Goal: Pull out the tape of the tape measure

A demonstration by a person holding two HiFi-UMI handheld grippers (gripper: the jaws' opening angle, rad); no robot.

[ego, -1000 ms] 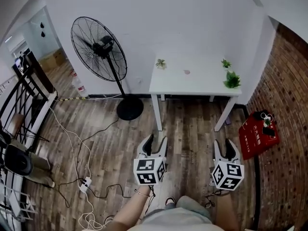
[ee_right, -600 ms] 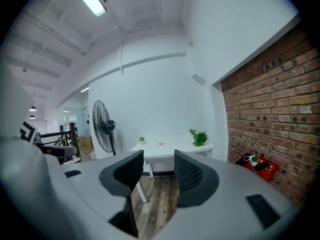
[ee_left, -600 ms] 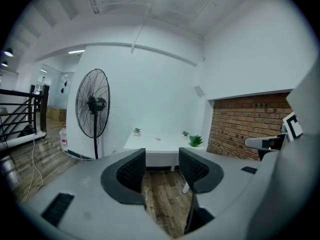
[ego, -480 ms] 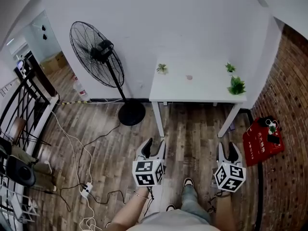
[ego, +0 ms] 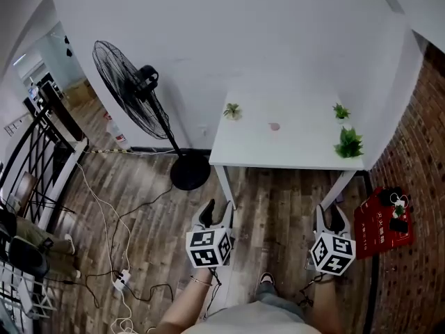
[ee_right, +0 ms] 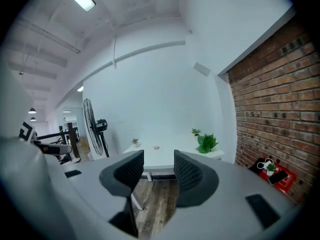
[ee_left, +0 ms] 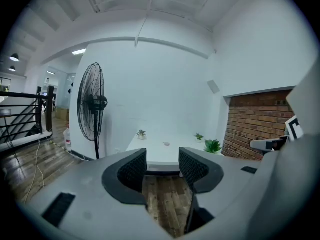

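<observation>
Head view: grippers (ego: 217,206) (ego: 330,212) forward, jaws apart

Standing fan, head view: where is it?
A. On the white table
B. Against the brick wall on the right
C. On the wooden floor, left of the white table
C: the standing fan has its round base on the wooden floor, left of the white table.
</observation>
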